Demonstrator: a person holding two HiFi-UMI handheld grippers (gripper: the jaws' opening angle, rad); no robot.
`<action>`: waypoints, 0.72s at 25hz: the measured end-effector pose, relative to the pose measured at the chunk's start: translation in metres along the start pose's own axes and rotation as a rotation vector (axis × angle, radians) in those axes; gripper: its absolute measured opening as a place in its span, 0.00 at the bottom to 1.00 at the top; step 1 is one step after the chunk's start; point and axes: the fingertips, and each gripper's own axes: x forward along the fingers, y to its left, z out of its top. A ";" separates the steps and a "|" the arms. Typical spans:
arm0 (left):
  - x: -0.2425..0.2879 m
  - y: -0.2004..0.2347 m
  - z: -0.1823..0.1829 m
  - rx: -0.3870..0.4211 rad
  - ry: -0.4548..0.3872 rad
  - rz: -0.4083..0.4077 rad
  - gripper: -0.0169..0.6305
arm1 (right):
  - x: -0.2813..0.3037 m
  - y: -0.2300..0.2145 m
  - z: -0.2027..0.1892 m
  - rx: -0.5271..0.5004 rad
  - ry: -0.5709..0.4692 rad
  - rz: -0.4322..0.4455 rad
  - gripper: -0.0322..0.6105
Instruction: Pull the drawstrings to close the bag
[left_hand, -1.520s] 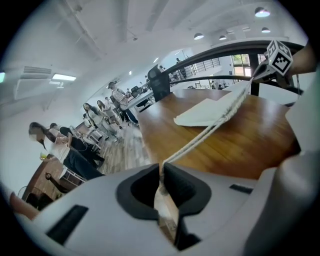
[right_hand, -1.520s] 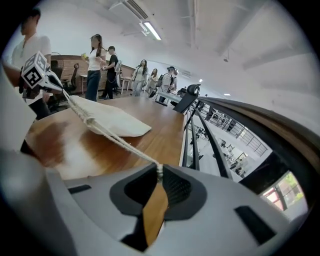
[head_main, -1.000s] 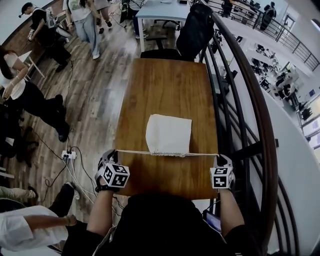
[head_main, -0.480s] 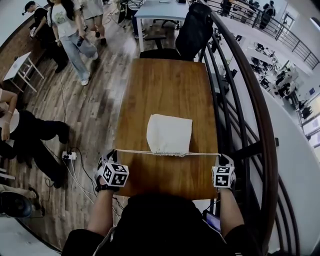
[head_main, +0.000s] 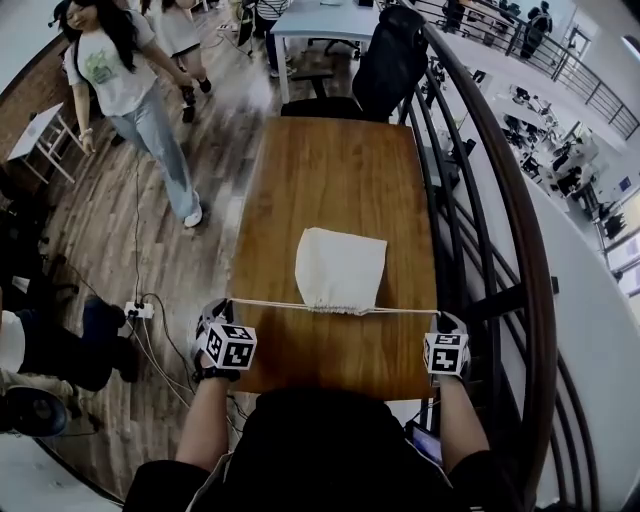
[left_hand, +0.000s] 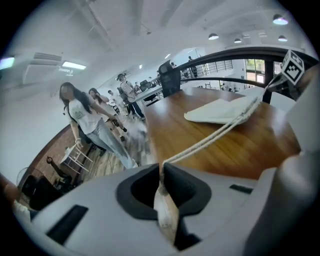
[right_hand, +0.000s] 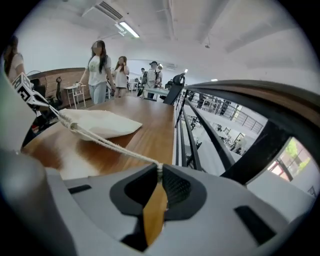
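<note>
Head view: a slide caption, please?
The left gripper and right gripper pull drawstrings taut from the white bag on the table.

Wooden table (head_main: 330, 180), black chair (head_main: 388, 55) at far end, curved railing (head_main: 505, 215) alongside, person (head_main: 125, 95) on floor

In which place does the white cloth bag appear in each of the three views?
Head view: the white bag lies at centre, on the wooden table.
Left gripper view: the bag is upper right of centre.
Right gripper view: the bag is left of centre.
Shared landmark: the black chair at the table's far end.
</note>
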 end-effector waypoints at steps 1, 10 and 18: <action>0.001 -0.003 -0.001 -0.001 0.007 -0.001 0.09 | 0.003 0.002 -0.003 0.004 0.010 0.008 0.10; -0.007 -0.040 -0.029 -0.007 0.079 -0.066 0.09 | 0.004 0.042 -0.037 0.026 0.128 0.124 0.10; -0.015 -0.092 -0.040 0.039 0.075 -0.171 0.09 | -0.003 0.089 -0.053 -0.059 0.166 0.249 0.15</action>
